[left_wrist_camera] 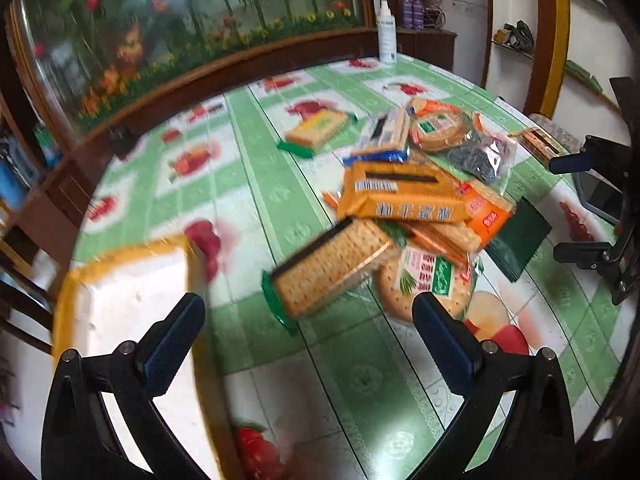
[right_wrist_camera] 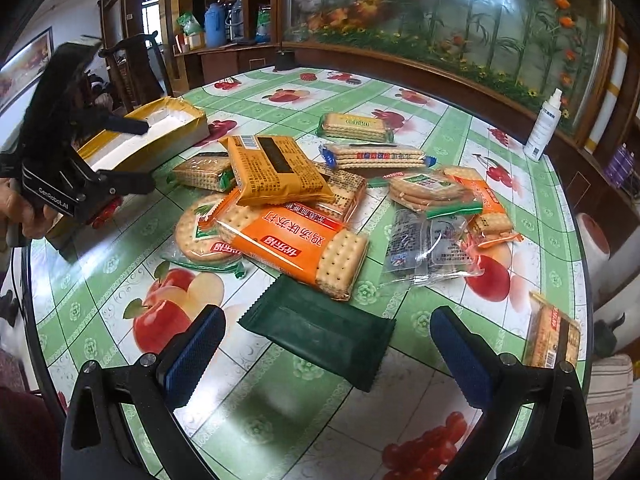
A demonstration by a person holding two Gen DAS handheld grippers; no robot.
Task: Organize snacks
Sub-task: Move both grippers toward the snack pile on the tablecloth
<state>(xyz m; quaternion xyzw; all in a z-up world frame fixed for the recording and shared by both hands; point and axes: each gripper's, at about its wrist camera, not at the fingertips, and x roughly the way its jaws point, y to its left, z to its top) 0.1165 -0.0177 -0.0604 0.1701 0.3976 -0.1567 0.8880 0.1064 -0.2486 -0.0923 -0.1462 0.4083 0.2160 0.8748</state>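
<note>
A heap of biscuit packets lies on the round table: an orange cracker pack, a mustard-yellow pack, round biscuits, a dark green flat packet and a clear bag of dark sweets. A green-ended cracker pack lies nearest my left gripper. My left gripper is open and empty, beside a white box with yellow rim. It also shows in the right wrist view, over that box. My right gripper is open above the green packet.
A white spray bottle stands at the far table edge. Single packs lie apart: a green one, a blue one and one at the right edge. A glass cabinet curves behind the table.
</note>
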